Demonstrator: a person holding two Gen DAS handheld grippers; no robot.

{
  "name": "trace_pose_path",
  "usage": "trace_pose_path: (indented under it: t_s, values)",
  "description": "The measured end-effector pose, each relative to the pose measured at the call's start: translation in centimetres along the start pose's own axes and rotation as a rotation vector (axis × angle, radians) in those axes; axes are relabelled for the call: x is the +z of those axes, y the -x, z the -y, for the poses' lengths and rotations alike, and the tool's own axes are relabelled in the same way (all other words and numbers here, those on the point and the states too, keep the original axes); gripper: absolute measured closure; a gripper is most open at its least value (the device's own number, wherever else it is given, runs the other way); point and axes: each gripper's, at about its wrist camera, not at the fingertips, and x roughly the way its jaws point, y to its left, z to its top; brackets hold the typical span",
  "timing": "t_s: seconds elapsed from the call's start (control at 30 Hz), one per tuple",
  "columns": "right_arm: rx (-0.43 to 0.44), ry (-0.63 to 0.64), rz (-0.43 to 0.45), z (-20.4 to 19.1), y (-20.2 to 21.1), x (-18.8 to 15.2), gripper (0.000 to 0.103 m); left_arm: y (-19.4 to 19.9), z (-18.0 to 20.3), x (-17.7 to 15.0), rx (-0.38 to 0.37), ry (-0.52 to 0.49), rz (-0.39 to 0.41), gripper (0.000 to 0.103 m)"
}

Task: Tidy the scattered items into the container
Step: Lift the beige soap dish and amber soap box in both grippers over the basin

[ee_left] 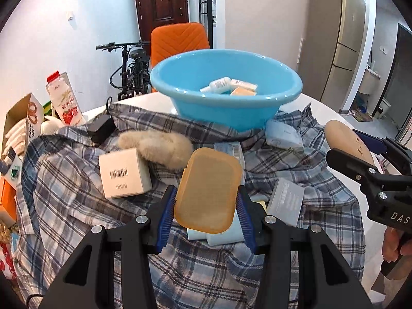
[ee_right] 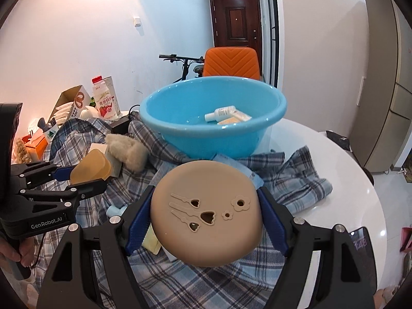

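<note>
While we hold both grippers above the plaid shirt (ee_left: pixel 64 206), each already carries something. Our left gripper (ee_left: pixel 206 200) has its jaws clamped across the short sides of an amber soap box (ee_left: pixel 208 190), low in the middle of the left view. Our right gripper (ee_right: pixel 207 221) is closed across a tan round lid (ee_right: pixel 206 216), with cut-out holes, filling the lower middle of the right view. The blue basin (ee_left: pixel 167 77) sits above centre in both views, on the shirt, with a small bottle (ee_left: pixel 219 85) and packets already inside.

We judge both pieces light, stiff and smooth plastic, so they may slip if tilted; gripping across the edges, as now, suits them. The lid's underside is hidden, so we cannot say whether it is hollow.

Below the basin lie a white box (ee_left: pixel 125 173), a fluffy piece (ee_left: pixel 157 149) and a grey box (ee_left: pixel 285 200), which look light too.
</note>
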Motion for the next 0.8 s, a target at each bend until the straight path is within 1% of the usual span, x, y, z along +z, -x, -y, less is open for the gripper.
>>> trace_pose_path:
  t_s: [0.2,0.3,0.4,0.47,0.53,0.63,0.73,0.8]
  values:
    - [-0.005,-0.006,0.005,0.7,-0.2,1.9,0.027,0.7,-0.2,2.5,-0.006,0.001,0.035,0.055]
    - [-0.02,-0.018,-0.001,1.3,-0.7,3.1,0.027,1.7,-0.5,4.6,-0.011,0.008,0.077,0.055]
    - [-0.016,-0.034,0.007,1.9,-0.9,4.8,0.027,1.9,-0.8,7.0,-0.03,0.009,0.095,0.055]
    - [-0.026,-0.04,0.028,2.1,-0.9,6.0,0.027,1.5,-1.2,8.8,-0.077,0.023,0.09,0.055]
    - [-0.048,-0.039,0.063,2.3,-0.8,7.4,0.027,0.9,-1.7,10.3,-0.099,0.045,0.099,0.055]
    - [-0.06,-0.046,0.089,2.6,-1.0,9.3,0.027,-0.3,-2.4,12.6,-0.082,0.074,0.116,0.055]
    - [-0.061,-0.05,0.087,3.0,-1.7,10.8,0.027,-2.3,-2.9,14.4,-0.103,0.085,0.086,0.055]
    - [-0.067,-0.049,0.076,3.1,-2.5,11.7,0.027,-3.7,-2.8,15.3,-0.077,0.061,0.071,0.055]
